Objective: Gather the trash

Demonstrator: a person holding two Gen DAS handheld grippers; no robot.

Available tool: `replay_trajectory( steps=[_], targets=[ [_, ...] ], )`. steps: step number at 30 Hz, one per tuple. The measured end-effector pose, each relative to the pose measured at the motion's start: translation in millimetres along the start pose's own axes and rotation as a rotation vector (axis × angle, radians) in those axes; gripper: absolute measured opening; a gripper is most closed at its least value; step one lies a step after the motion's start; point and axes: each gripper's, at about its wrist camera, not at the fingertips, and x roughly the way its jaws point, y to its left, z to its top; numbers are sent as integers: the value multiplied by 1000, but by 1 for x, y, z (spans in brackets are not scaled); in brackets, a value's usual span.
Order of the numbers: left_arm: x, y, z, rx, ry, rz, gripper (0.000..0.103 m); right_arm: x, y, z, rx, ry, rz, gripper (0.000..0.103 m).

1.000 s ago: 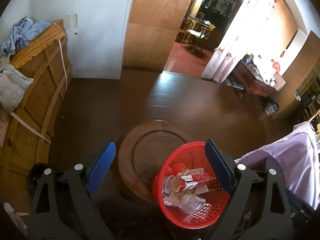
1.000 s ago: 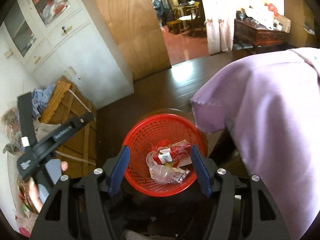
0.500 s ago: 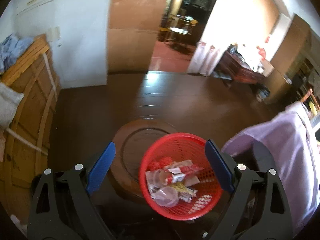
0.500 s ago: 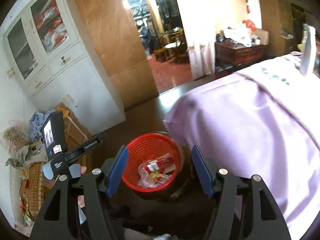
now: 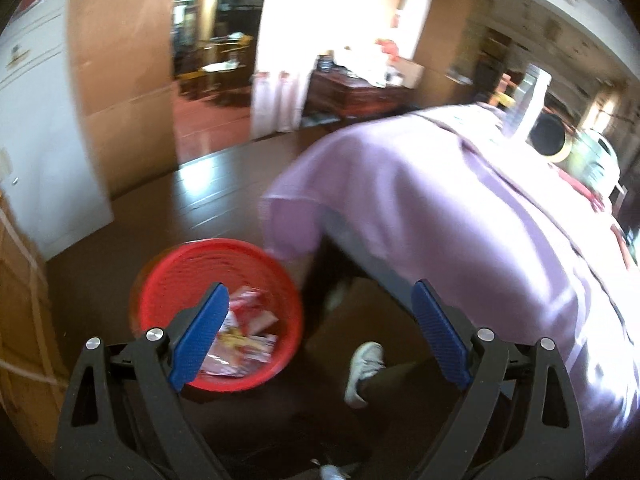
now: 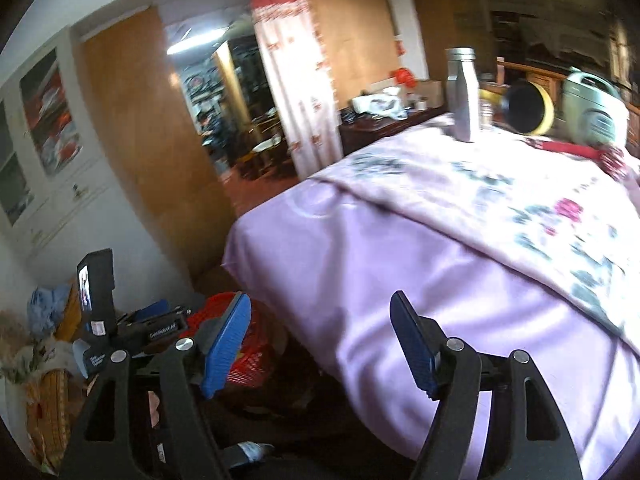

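L gripper (image 5: 318,330) wide, empty | R gripper (image 6: 320,340) opening, empty | tablecloth (image 6: 400,264) (lilac) hides basket (image 5: 224,256)

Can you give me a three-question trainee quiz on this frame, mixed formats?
1. True or false: the red basket on the floor has wrappers in it.
2. Multiple choice: what stands upright on the lilac tablecloth in the right wrist view? A) a metal bottle B) a potted plant C) a stack of plates
3. Fill in: the left claw holds ____ between its blue pads.

Key: 1 true; 2 A; 3 nothing. The right claw is likewise empty, its jaws opening.
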Motion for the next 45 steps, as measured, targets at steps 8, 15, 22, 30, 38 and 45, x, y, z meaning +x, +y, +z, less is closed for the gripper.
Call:
replay_trajectory(
  steps=[8, 15, 22, 30, 38, 45],
  targets=[
    [-30, -33, 1, 49, -34, 31, 90, -39, -44, -12, 72, -73, 10, 75],
    [-100, 20, 18, -133, -133, 195, 93, -32, -1, 17, -20, -84, 164, 83],
    [-180, 39, 14, -184, -214, 394, 93, -9, 76, 49, -160, -46, 379, 89],
    [-134, 30, -11, -102, -187, 477, 96, 28, 105, 6, -178, 0, 289, 96],
    [-27, 90, -48, -198, 39, 457, 96, 122, 125, -48, -213, 231, 115, 96],
    [-3, 98, -55, -160, 46, 501, 96, 167, 138, -68, -243, 315, 72, 96]
  ],
)
